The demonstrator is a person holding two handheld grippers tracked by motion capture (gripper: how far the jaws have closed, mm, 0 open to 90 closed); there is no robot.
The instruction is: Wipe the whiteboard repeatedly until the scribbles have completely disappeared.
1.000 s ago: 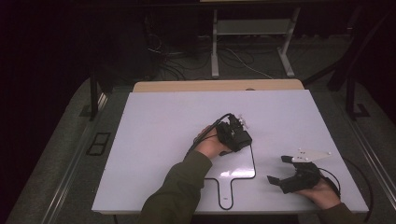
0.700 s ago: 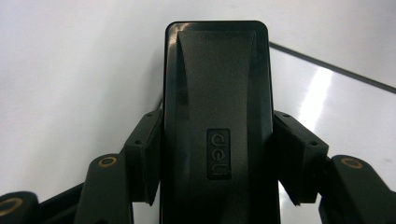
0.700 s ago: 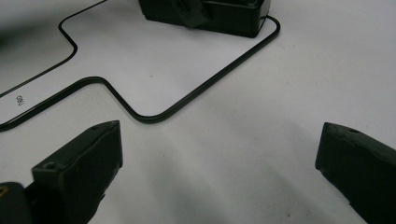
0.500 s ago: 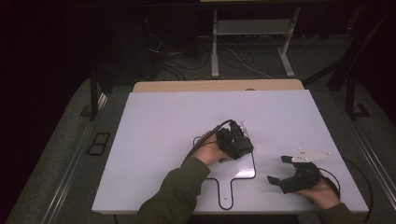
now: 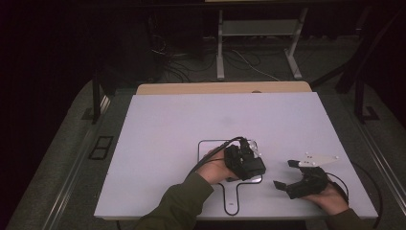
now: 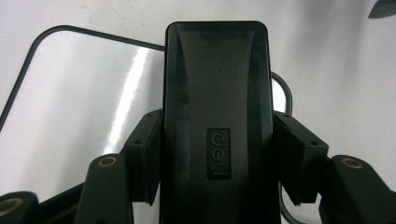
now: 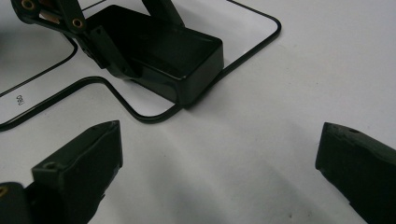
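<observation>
A small white board (image 5: 210, 149) with a black rim and a handle (image 5: 233, 197) lies flat on the white table. My left gripper (image 5: 248, 164) is over the board's near right corner, shut on a black "deli" eraser (image 6: 217, 102) that rests on the board (image 6: 79, 93). In the right gripper view the eraser (image 7: 173, 56) sits at the board's rounded corner (image 7: 243, 28) with the left gripper's fingers (image 7: 105, 51) clamped on its sides. My right gripper (image 5: 283, 175) rests on the table to the right of the board, open and holding nothing (image 7: 219, 163).
The white table top (image 5: 191, 120) has bare room on its far and left parts. A wooden strip (image 5: 220, 88) runs along its far edge. Beyond it, cables and a metal stand (image 5: 258, 43) are on the dark floor.
My left gripper has slid the eraser toward the person and slightly right across the board. The right gripper has stayed where it was.
</observation>
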